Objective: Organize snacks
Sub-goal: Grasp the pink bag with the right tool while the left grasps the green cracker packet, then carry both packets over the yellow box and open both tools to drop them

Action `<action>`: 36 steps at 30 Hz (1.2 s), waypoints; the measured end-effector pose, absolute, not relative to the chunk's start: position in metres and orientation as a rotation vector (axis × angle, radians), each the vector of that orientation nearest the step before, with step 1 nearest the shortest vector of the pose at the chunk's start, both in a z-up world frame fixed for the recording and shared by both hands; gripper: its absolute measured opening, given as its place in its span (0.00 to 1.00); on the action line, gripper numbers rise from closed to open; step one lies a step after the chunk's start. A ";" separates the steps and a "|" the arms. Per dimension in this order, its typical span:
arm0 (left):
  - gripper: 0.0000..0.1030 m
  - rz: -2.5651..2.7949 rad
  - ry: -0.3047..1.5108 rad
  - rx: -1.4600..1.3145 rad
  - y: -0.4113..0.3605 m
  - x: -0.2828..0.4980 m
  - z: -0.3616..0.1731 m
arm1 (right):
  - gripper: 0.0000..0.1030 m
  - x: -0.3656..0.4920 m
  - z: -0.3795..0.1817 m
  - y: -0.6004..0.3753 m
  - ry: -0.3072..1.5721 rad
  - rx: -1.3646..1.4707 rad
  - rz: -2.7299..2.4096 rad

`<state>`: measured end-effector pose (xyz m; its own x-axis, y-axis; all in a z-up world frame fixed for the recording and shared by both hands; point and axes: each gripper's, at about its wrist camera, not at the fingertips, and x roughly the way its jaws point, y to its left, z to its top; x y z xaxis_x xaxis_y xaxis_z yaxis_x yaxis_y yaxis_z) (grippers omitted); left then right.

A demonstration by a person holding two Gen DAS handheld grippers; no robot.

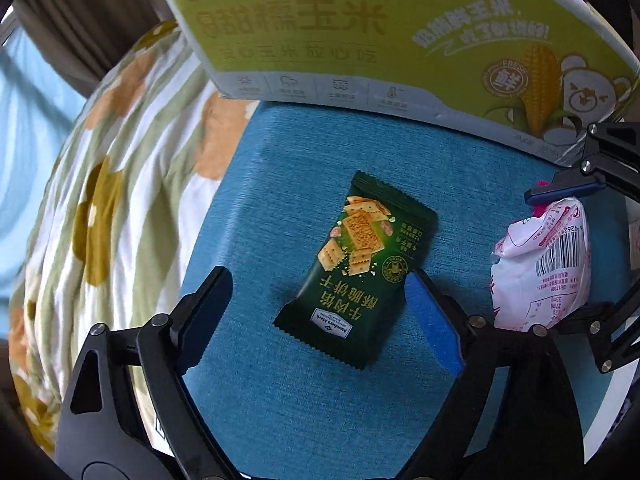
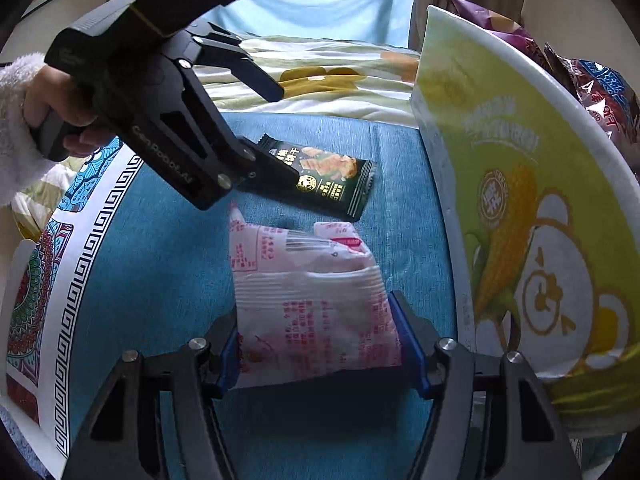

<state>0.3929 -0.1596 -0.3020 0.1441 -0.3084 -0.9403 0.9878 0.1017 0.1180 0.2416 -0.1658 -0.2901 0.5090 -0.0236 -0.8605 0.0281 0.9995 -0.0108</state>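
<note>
A blue fabric surface is filling the centre of both views, lying over a floral bedspread that is showing at the left of the left wrist view. A green and white corn box is standing along the right side of the right wrist view and across the top of the left wrist view; dark snack bags are sticking up behind its rim at upper right. A patterned board is lying at the left edge of the right wrist view.

The pink and white packet is sitting in the lower centre of the right wrist view, with the right gripper pinching it from both sides; whether the packet is lifting clear of the surface cannot be told. The dark green cracker packet is lying flat at the centre of the left wrist view. The left gripper is standing spread on either side of it, its pads apparently not touching the wrapper.
</note>
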 end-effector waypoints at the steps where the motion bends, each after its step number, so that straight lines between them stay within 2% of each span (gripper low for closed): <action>1: 0.78 -1.203 0.927 0.982 -0.162 0.392 -0.304 | 0.59 0.241 -0.290 -0.166 1.036 0.010 -0.030; 3: 0.75 -1.216 0.948 0.976 -0.165 0.392 -0.305 | 0.59 0.240 -0.291 -0.165 1.041 0.011 -0.029; 6: 0.53 -1.240 0.991 0.944 -0.164 0.389 -0.305 | 0.59 0.239 -0.292 -0.167 1.039 0.030 -0.030; 9: 0.46 -1.231 1.010 0.921 -0.159 0.386 -0.303 | 0.59 0.240 -0.292 -0.169 1.038 0.043 -0.026; 17: 0.42 -1.089 1.072 0.824 -0.125 0.382 -0.301 | 0.59 0.246 -0.294 -0.175 1.041 0.065 -0.011; 33: 0.41 -0.658 1.215 0.428 -0.033 0.349 -0.303 | 0.59 0.266 -0.296 -0.165 1.054 0.071 -0.027; 36: 0.41 -0.622 1.237 0.332 -0.021 0.347 -0.302 | 0.55 0.267 -0.293 -0.162 1.053 0.072 -0.027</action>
